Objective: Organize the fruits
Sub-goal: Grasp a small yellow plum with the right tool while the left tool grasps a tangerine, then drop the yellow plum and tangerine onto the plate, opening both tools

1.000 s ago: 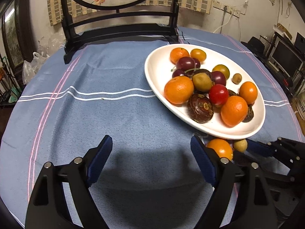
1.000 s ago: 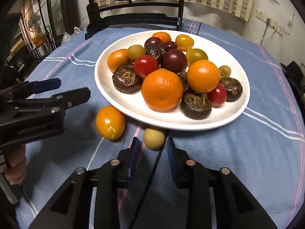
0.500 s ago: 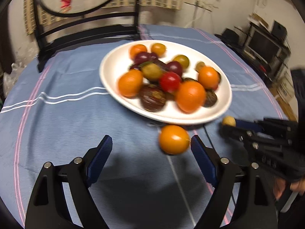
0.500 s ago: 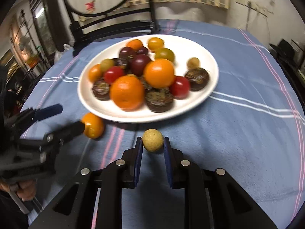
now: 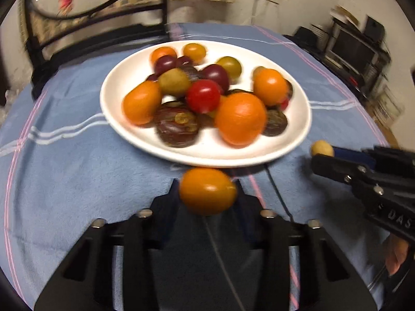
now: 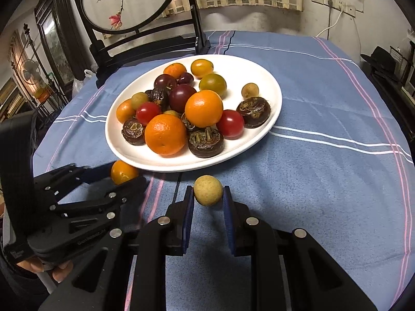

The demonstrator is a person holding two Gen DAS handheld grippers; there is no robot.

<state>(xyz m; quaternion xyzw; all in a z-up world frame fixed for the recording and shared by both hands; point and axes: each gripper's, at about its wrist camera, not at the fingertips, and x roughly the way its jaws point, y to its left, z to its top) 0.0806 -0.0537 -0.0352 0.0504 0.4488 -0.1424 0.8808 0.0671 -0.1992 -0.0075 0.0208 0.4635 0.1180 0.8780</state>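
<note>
Right tool (image 6: 208, 194) at near centre, its blue pads clamped on a small tan round fruit (image 6: 208, 190), held just above the blue striped cloth (image 6: 324, 181). Left tool (image 6: 124, 175) enters from the near left, gripping a small orange fruit (image 6: 123, 171) at the plate's near-left rim; its jaws have just been closing. White oval plate (image 6: 269, 103) sits mid-counter, piled with oranges, red and dark purple tomatoes, brown water chestnuts. Dark wooden stand with a round painted panel (image 6: 129, 0) at far left. A hand (image 6: 44, 268) shows at the near-left edge.
</note>
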